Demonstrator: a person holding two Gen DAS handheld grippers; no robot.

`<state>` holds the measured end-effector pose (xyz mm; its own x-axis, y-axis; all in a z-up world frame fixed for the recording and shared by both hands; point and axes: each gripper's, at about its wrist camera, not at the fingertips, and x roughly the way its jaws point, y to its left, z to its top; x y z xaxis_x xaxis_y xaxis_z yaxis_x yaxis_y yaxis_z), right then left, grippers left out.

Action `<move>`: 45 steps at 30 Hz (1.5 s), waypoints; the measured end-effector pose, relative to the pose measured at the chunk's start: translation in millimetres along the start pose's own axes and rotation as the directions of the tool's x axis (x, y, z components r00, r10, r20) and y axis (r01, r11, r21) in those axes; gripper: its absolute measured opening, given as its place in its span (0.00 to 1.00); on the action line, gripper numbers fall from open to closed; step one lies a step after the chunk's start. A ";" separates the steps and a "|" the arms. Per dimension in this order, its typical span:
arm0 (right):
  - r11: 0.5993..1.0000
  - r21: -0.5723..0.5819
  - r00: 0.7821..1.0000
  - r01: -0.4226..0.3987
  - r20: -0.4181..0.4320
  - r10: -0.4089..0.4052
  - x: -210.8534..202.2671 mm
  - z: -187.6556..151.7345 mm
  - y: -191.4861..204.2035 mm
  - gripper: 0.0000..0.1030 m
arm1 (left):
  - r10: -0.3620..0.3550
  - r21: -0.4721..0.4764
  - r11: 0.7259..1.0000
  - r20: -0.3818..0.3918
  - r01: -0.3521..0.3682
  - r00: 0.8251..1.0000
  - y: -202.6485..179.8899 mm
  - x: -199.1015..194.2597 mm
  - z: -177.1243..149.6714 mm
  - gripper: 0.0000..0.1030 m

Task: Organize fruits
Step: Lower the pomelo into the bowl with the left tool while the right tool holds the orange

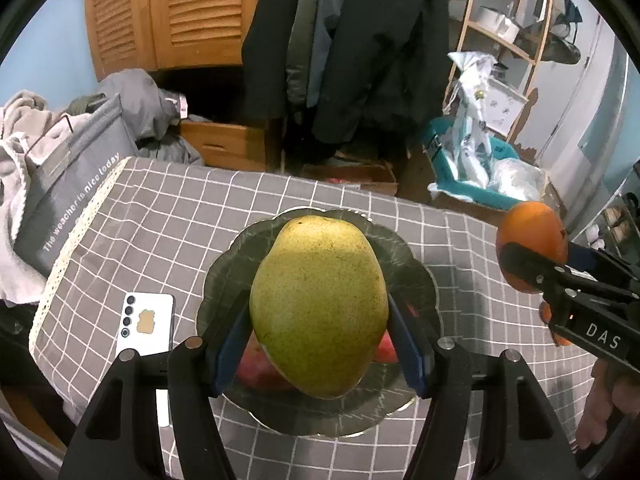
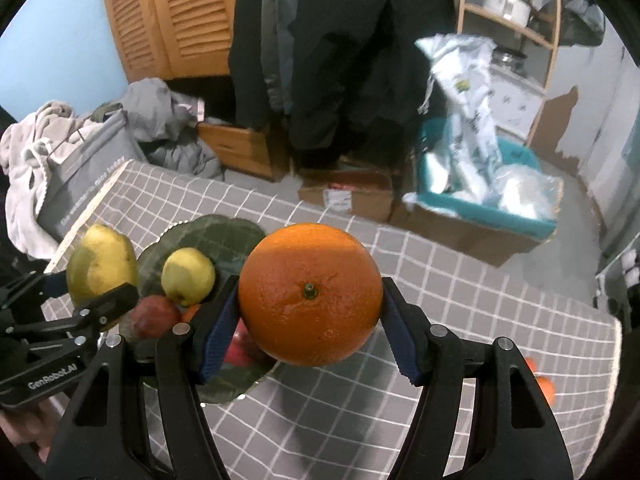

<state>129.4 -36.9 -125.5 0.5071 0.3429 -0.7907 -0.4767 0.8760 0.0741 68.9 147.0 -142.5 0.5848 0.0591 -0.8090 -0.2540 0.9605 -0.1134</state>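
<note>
Left wrist view: your left gripper (image 1: 320, 312) clamps a pear (image 1: 320, 304) above the plate (image 1: 416, 280), which already bears fruit; your right gripper (image 2: 310, 320) clamps an orange (image 2: 310, 294). Both remain unplaced.

From my feed I count two pears (image 2: 102, 266) (image 2: 188, 276), two oranges (image 2: 310, 294) (image 2: 546, 390), at least one red apple (image 2: 154, 316), one plate (image 2: 224, 232), one phone (image 1: 146, 324), two grippers (image 1: 320, 344) (image 2: 310, 320).

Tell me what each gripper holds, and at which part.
Left gripper clamps the pear at its sides; right gripper clamps the orange at its sides.
</note>
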 end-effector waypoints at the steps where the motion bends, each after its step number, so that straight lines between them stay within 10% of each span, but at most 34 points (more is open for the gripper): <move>1: 1.000 0.003 1.000 -0.006 -0.009 0.006 5.8 0.4 0.5 0.66 | 0.002 -0.003 1.000 -0.010 -0.002 1.000 2.0 4.8 0.0 0.65; 36: 0.997 0.066 0.992 -0.026 -0.119 0.033 66.1 -9.2 -13.8 0.66 | -0.031 -0.010 1.000 -0.182 0.030 0.983 -6.0 89.5 -0.8 0.65; 45: 0.996 0.078 0.992 -0.032 -0.115 0.041 66.7 -8.1 -14.6 0.66 | -0.002 0.026 1.000 -0.117 0.005 0.993 -10.0 74.6 5.3 0.84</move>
<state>164.5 -29.6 -184.2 0.4008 0.3374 -0.8518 -0.4352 0.8883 0.1471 119.1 143.3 -198.7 0.4916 0.0248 -0.8704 -0.2309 0.9675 -0.1029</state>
